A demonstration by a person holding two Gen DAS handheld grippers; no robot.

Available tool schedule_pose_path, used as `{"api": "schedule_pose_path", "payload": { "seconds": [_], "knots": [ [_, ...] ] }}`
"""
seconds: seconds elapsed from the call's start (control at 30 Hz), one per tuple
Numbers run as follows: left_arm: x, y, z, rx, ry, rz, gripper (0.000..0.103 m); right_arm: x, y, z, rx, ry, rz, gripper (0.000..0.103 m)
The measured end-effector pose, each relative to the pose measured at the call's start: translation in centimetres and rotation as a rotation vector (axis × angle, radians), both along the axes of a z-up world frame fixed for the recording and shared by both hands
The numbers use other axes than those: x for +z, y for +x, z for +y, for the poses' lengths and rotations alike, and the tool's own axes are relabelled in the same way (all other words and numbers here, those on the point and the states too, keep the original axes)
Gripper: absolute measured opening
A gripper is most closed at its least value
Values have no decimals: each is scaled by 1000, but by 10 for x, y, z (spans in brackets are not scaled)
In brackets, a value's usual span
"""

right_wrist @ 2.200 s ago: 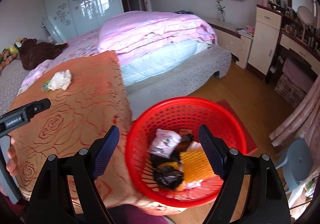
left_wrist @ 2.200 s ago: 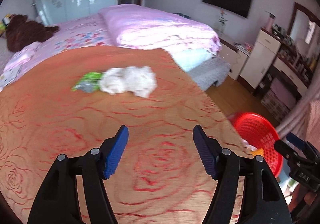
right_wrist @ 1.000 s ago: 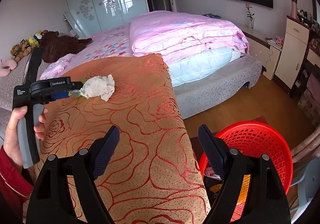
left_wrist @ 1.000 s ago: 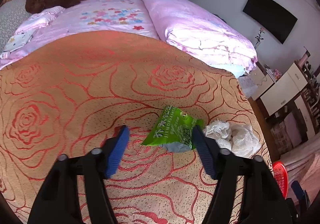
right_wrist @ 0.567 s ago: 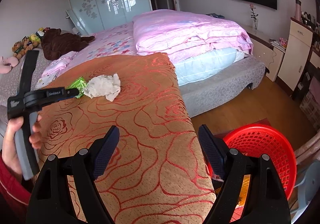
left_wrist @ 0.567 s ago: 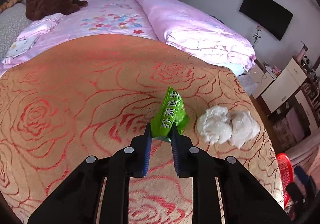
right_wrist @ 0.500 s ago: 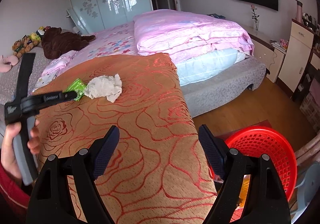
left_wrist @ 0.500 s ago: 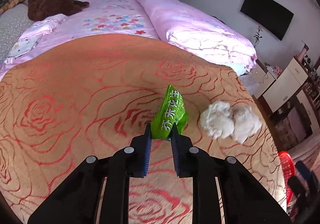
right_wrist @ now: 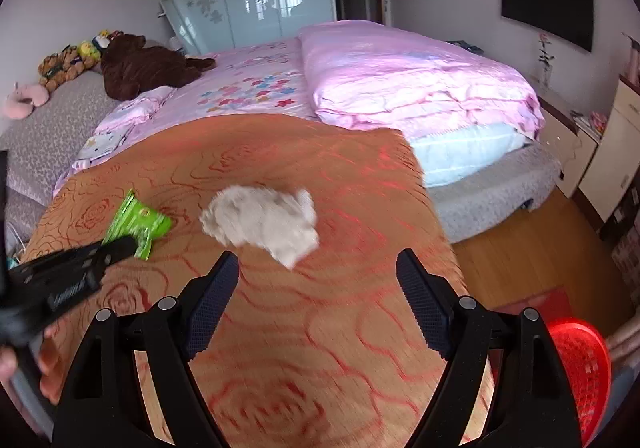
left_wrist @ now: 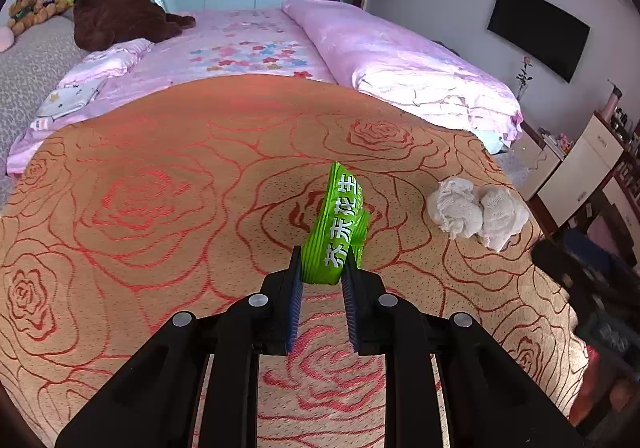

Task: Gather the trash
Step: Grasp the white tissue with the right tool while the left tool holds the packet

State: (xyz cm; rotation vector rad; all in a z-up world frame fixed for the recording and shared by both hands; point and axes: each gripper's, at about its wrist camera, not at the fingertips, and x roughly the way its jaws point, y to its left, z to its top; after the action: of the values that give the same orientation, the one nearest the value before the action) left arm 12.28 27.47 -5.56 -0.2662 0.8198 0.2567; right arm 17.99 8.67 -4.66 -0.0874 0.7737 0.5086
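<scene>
A crumpled white tissue wad (left_wrist: 478, 211) lay on the orange rose-patterned cloth (left_wrist: 160, 207), right of the green snack wrapper (left_wrist: 338, 224) pinched upright in the left gripper (left_wrist: 320, 280). The right gripper (right_wrist: 316, 280) hung wide open, empty. A red basket (right_wrist: 580, 364) stood on the floor, contents hidden.

The left tool (left_wrist: 322, 276) pinches the green wrapper (left_wrist: 338, 226) upright above the rose-patterned surface (left_wrist: 160, 215), with bare cloth all round it on the near, far and left sides. To its right the white crumpled wad (left_wrist: 476, 211) lies near the surface's edge, the only thing in the way there. The right tool (right_wrist: 316, 302) stands with jaws wide apart just short of that wad, open cloth beneath it. The red basket (right_wrist: 580, 364) sits low beyond the right edge
</scene>
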Motion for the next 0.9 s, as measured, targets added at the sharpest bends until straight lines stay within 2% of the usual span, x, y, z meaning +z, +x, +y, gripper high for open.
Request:
{"api": "schedule_pose_path", "payload": {
  "seconds": [0.43, 0.47, 0.53, 0.63, 0.73, 0.9],
  "knots": [
    [2, -11, 6, 11, 4, -10, 18, -15, 34, 48, 38, -69, 18, 78],
    [2, -11, 7, 11, 3, -10, 18, -15, 35, 49, 38, -68, 17, 76],
    [1, -11, 7, 13, 3, -9, 18, -15, 36, 49, 55, -59, 30, 58],
    [2, -14, 7, 13, 1, -12, 18, -15, 34, 54, 87, -67, 40, 43],
    [4, -19, 6, 15, -1, -17, 18, -13, 29, 54, 96, -65, 32, 37],
    [10, -24, 4, 17, -6, -32, 18, -10, 15, 45, 105, -53, 27, 35]
  ]
}}
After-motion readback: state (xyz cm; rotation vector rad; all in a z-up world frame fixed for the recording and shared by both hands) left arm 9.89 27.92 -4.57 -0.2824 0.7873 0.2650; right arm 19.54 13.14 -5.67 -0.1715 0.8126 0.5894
